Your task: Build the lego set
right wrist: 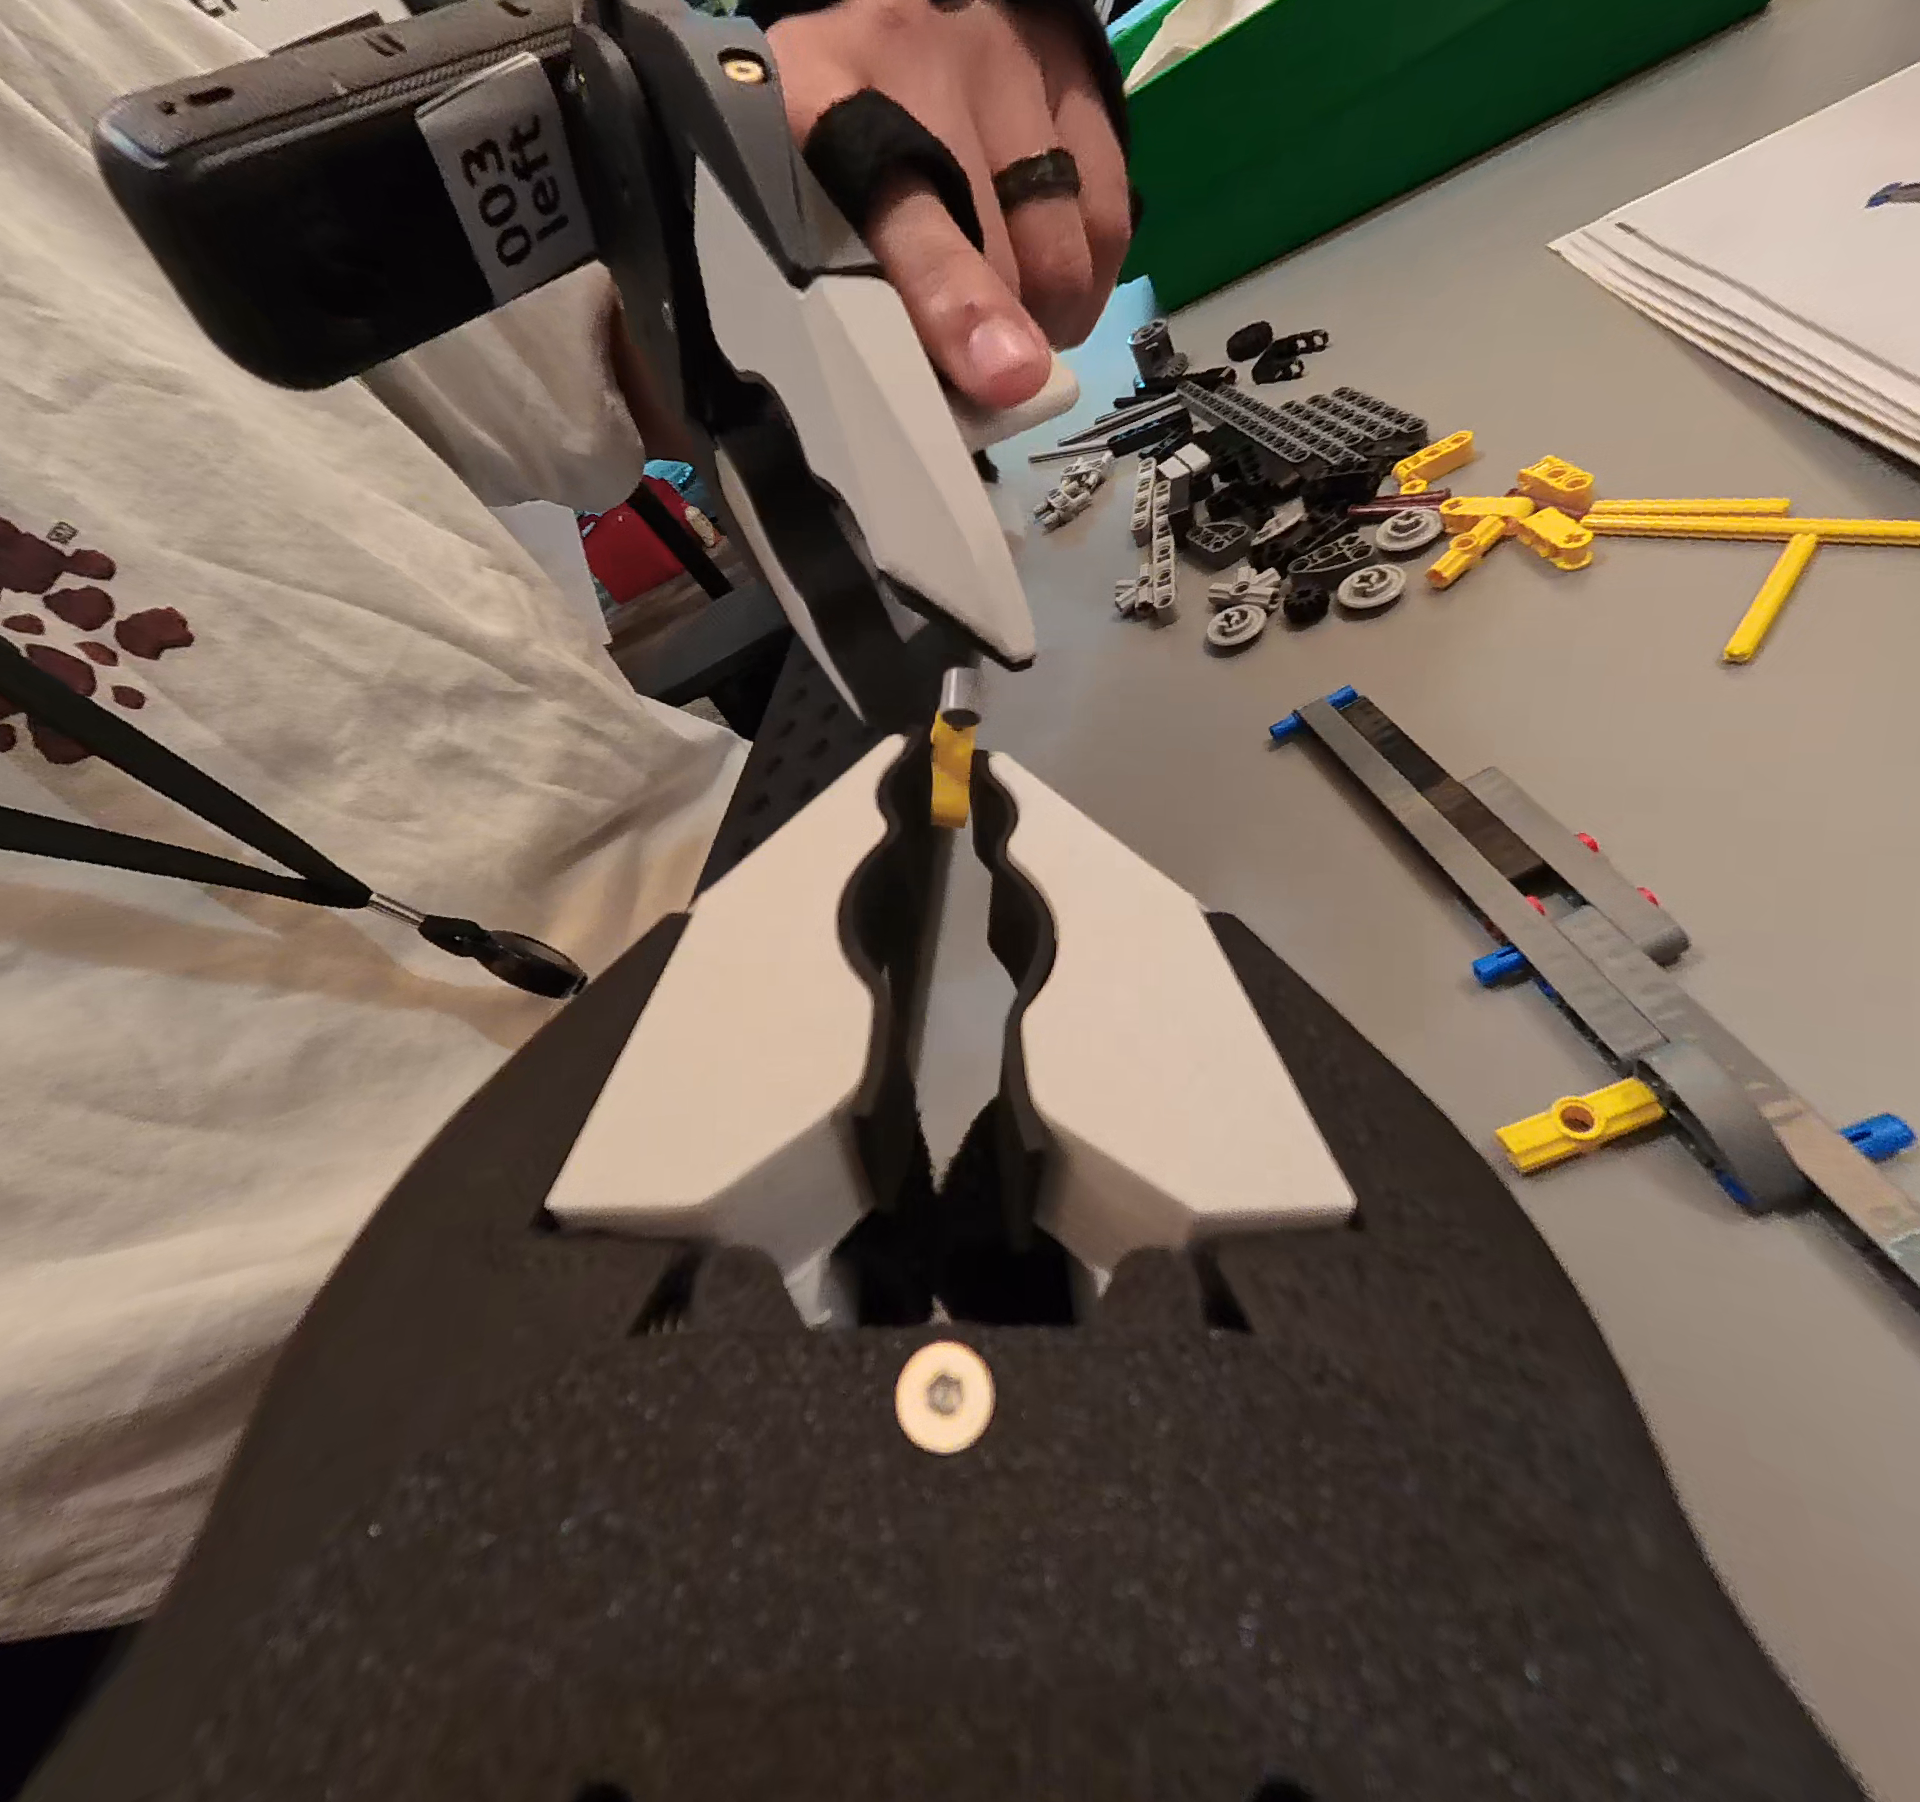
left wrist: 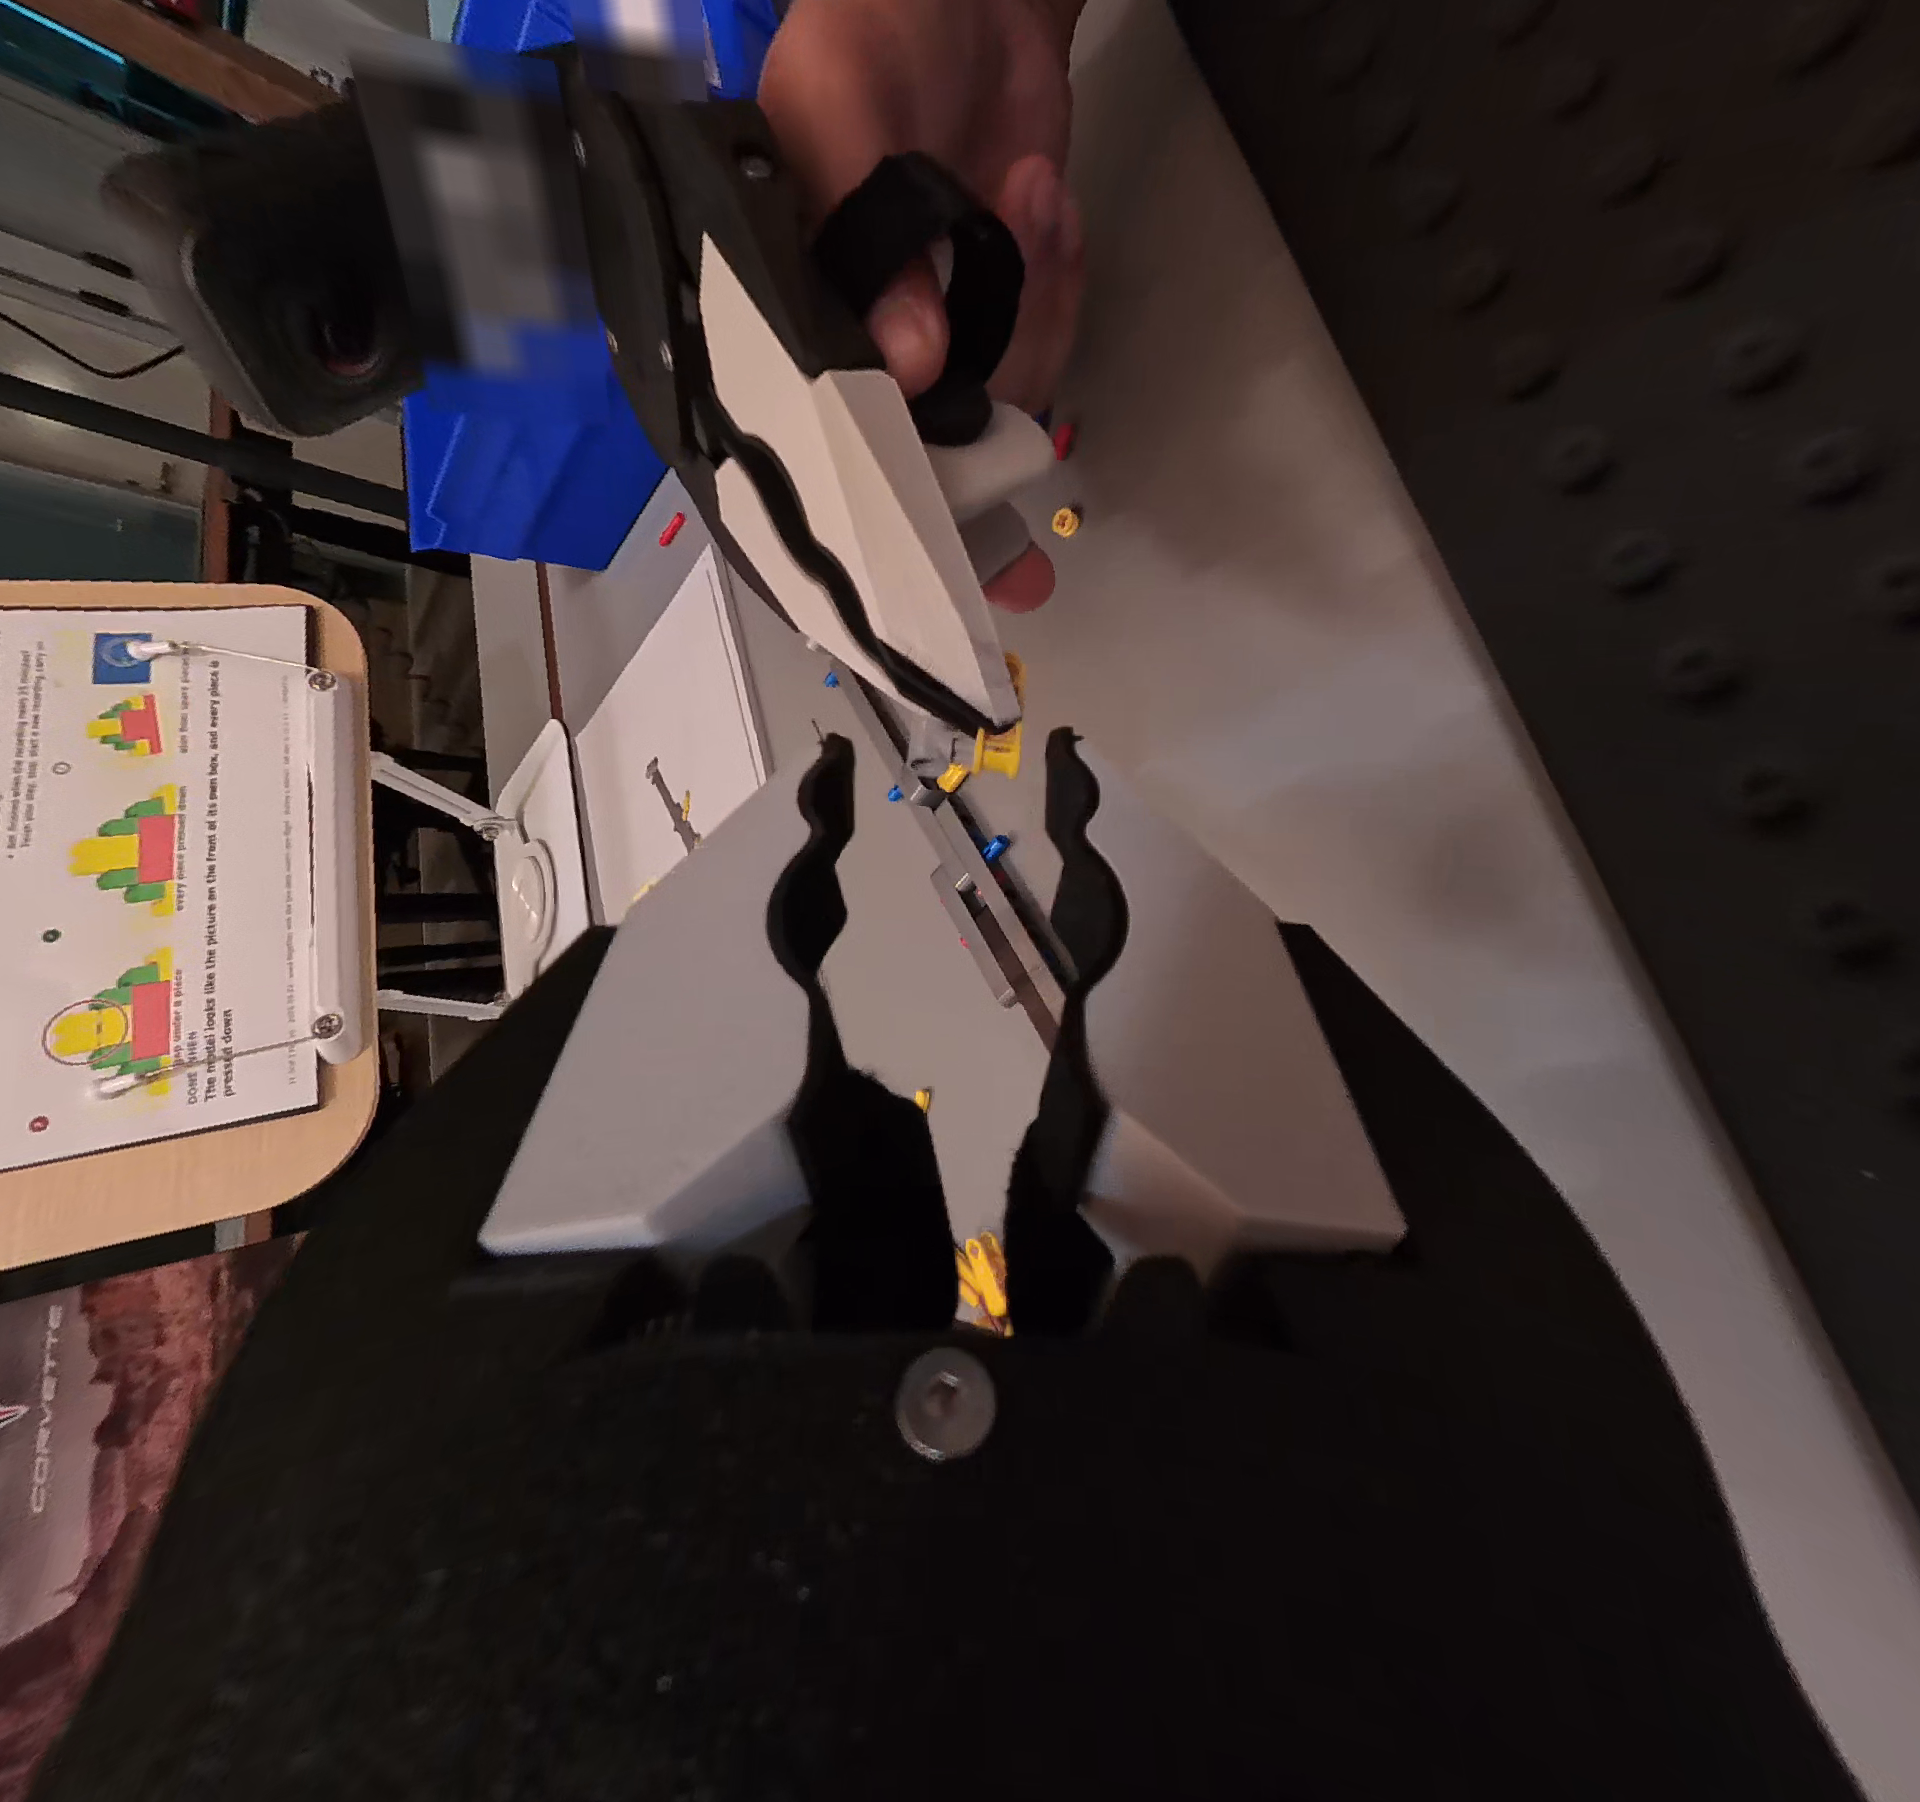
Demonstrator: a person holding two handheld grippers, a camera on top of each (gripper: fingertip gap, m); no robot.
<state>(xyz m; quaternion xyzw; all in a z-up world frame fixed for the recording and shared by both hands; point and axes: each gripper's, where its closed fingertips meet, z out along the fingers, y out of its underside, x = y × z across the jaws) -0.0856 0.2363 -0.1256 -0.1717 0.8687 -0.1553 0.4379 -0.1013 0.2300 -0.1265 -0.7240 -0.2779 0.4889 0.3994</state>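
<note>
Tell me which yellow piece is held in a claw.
The small yellow connector in the right claw, lifted above the table; the other yellow pieces lie on the table.

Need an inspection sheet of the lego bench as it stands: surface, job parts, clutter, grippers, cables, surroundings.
surface: grey table, loose parts on it.
job's things: yellow connector with grey pin on its end, held off the table; long grey assembly lying flat; parts pile; yellow beams.
clutter: green box, paper sheets, blue bin.
grippers: right gripper shut on connector; left gripper open, tips beside it.
cables: black lanyard on shirt.
surroundings: instruction board, black studded mat.
</note>
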